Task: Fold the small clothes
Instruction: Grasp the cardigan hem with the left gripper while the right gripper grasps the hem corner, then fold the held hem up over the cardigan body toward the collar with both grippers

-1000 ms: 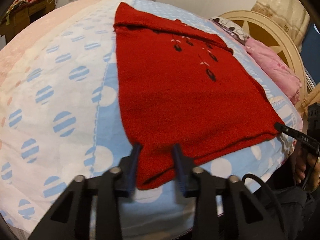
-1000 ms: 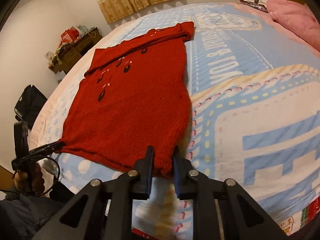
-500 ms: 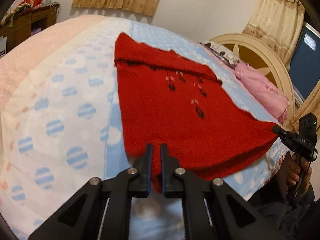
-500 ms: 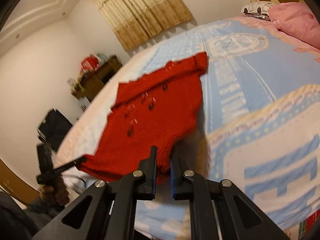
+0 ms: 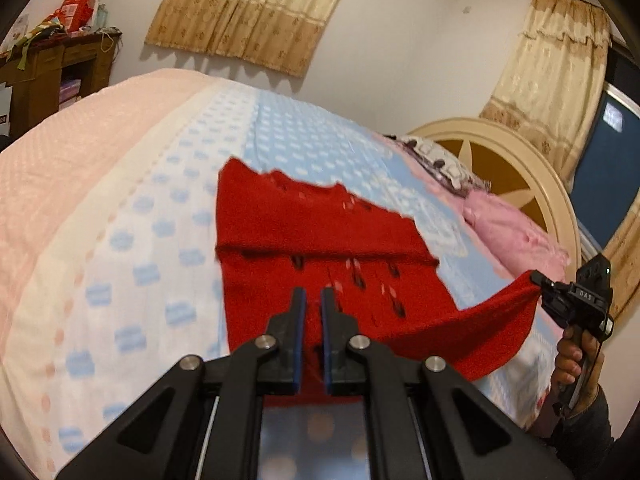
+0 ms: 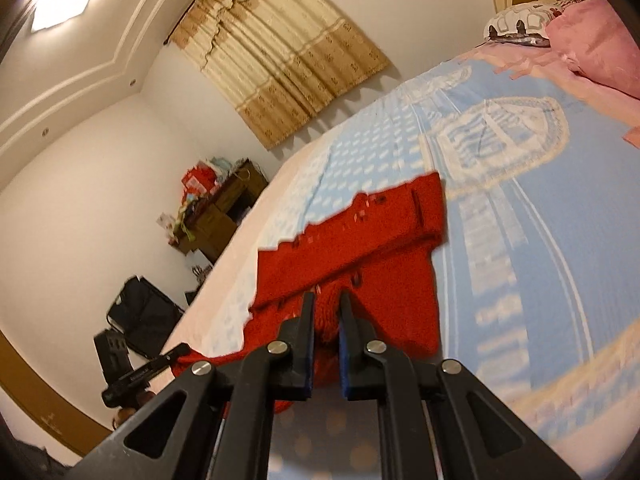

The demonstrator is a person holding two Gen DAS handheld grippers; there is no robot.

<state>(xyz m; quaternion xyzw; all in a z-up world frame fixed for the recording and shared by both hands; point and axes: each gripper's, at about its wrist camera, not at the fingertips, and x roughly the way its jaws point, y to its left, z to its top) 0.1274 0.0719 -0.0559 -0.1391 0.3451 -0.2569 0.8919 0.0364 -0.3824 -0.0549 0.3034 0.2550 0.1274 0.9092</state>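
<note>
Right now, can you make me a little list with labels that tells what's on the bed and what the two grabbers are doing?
Garment: red knitted sweater with small dark and pale motifs
Surface: bed with blue, white and pink patterned cover
Left gripper: shut on the sweater's near edge
Right gripper: shut on the sweater's other near corner
Sweater state: near edge lifted off the bed, far part lying flat
Beside it: pink pillow by the cream headboard
Background: beige curtains, wooden desk
</note>
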